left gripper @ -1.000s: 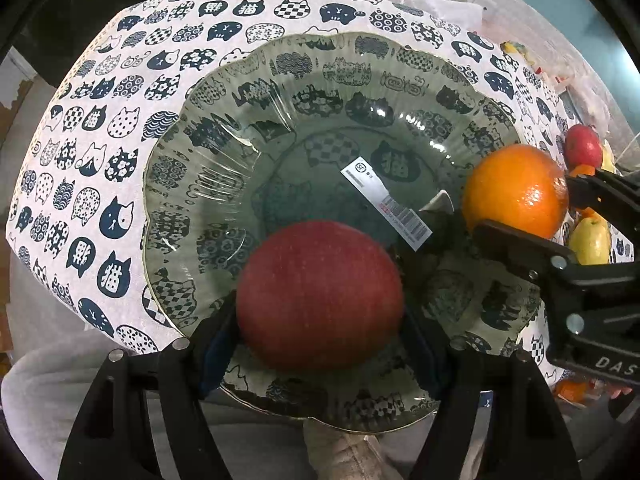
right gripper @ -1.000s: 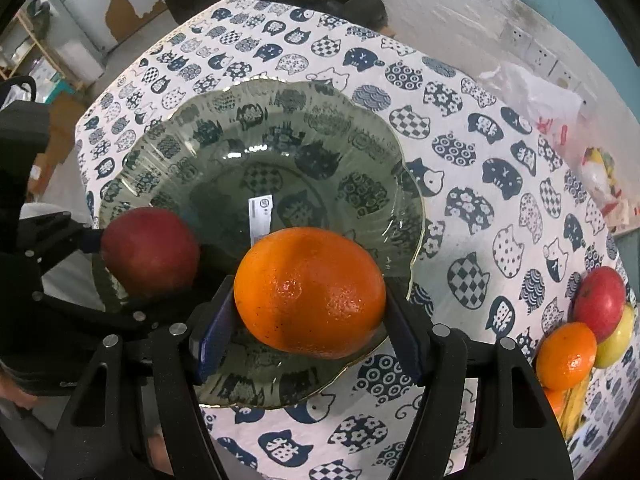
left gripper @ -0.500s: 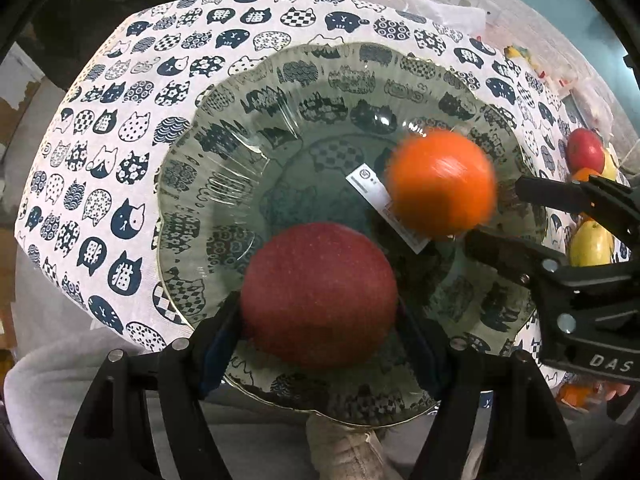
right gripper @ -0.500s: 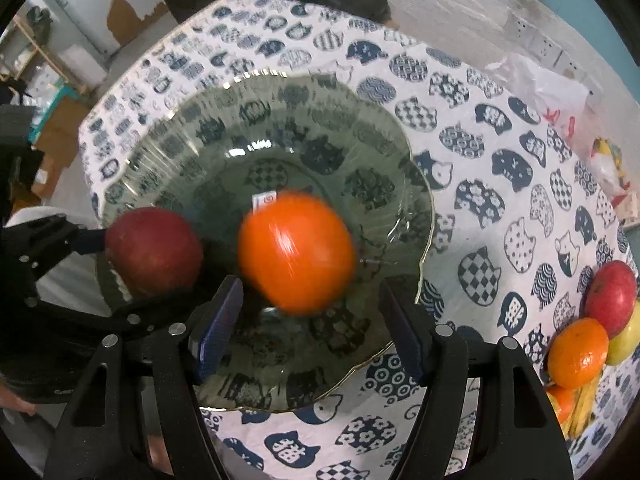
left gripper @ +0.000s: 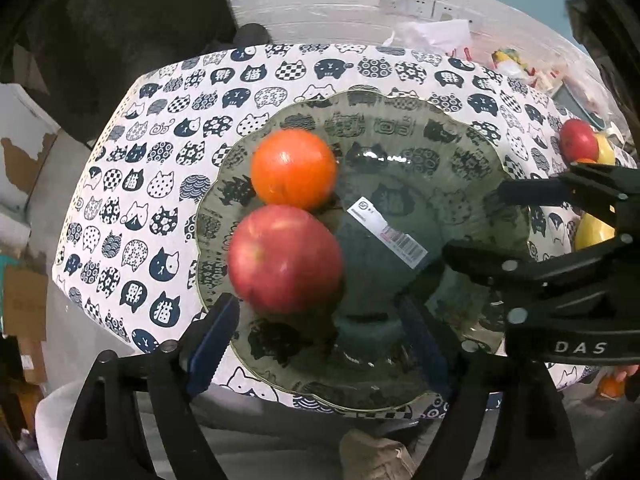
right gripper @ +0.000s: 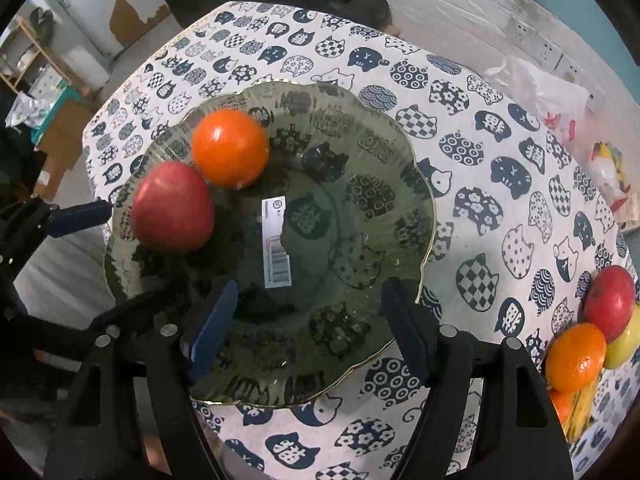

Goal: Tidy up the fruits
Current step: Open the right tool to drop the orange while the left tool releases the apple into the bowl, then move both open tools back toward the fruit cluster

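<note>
A clear glass bowl [left gripper: 460,152] [right gripper: 384,148] with a barcode sticker stands on the cat-print tablecloth. An orange [left gripper: 294,168] [right gripper: 230,153] and a red apple [left gripper: 285,258] [right gripper: 172,211] lie in its left side, touching. My left gripper [left gripper: 316,340] is open and empty over the bowl's near rim; it also shows at the left in the right wrist view [right gripper: 100,256]. My right gripper [right gripper: 306,328] is open and empty over the near rim; it also shows at the right in the left wrist view [left gripper: 492,220].
More fruit lies at the table's right edge: a red apple [right gripper: 610,304], an orange [right gripper: 576,358], a yellow-green fruit [right gripper: 624,346] and bananas [right gripper: 580,408]. A white plastic bag [right gripper: 536,84] lies at the back by the wall. The table edge runs close below the bowl.
Both grippers have opened and drawn back. The orange dropped from the right gripper and rolled to the bowl's left side; the apple left the left gripper and lies beside it.
</note>
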